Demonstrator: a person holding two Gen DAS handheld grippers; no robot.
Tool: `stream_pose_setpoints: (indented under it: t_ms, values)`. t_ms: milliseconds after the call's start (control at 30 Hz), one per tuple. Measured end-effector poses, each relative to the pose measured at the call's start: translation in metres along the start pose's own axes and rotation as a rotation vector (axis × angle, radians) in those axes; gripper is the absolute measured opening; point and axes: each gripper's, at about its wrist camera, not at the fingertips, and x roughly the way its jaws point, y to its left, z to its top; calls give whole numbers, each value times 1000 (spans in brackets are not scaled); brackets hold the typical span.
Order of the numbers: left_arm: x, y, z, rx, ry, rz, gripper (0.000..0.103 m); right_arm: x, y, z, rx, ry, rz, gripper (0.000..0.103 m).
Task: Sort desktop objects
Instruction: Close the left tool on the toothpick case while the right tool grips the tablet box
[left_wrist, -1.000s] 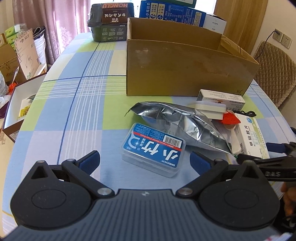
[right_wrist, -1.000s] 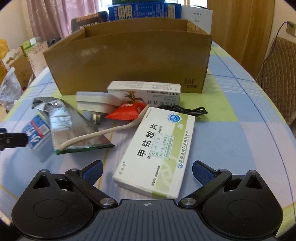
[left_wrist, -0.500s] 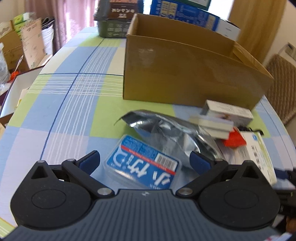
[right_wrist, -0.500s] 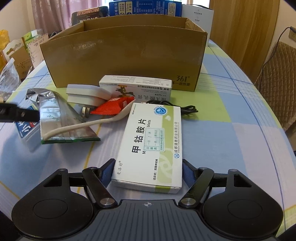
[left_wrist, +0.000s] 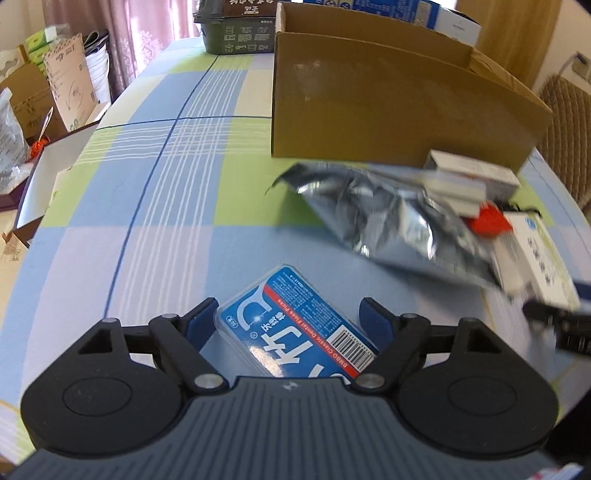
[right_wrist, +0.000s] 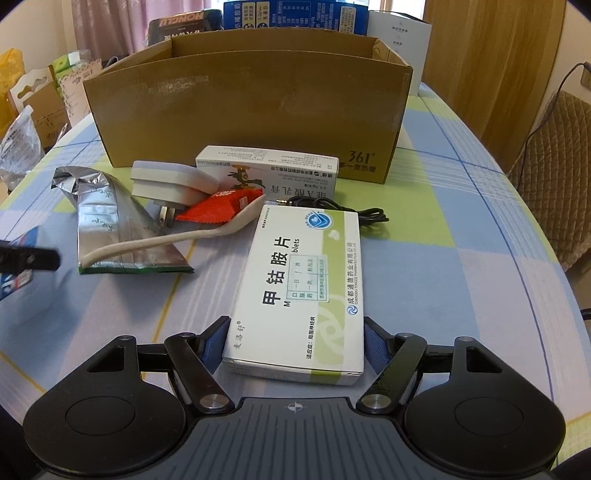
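My left gripper (left_wrist: 288, 319) is shut on a blue dental floss box (left_wrist: 295, 325), which sits between its blue pads. My right gripper (right_wrist: 295, 338) is shut on the near end of a white and green medicine box (right_wrist: 301, 284) lying on the table. Beyond lie a silver foil pouch (right_wrist: 110, 225), a white spoon (right_wrist: 177, 236), a red sachet (right_wrist: 218, 212), a white plug adapter (right_wrist: 170, 182), a second white medicine box (right_wrist: 269, 170) and a black cable (right_wrist: 343, 212). An open brown cardboard box (right_wrist: 251, 107) stands behind them.
The table has a blue and green checked cloth (left_wrist: 155, 199). Dark and blue cartons (left_wrist: 236, 27) stand behind the cardboard box. An open white box (left_wrist: 40, 184) and bags sit off the table's left edge. A padded chair (right_wrist: 557, 173) stands at the right.
Both grippers moved forward and closed: the left around the floss box, the right around the medicine box. The left view has shifted and tilted.
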Motion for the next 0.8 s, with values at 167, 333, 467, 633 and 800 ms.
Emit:
stream_pose_setpoints:
  t_ms: [167, 333, 467, 633, 800]
  values:
    - [-9, -3, -9, 18, 11, 31, 87, -3, -1, -2, -15, -7, -10, 71]
    - [-11, -9, -17, 33, 20, 46, 87, -3, -4, -2, -9, -5, -4, 71]
    - [-12, -15, -21, 84, 2, -31, 70, -2, -6, -2, -5, -5, 3, 71]
    - [-12, -31, -19, 166, -11, -92, 63, -2, -8, -3, -9, -7, -5, 71]
    - [-19, -31, -26, 155, -25, -52, 76, -5, -11, -5, -7, -5, -12, 71]
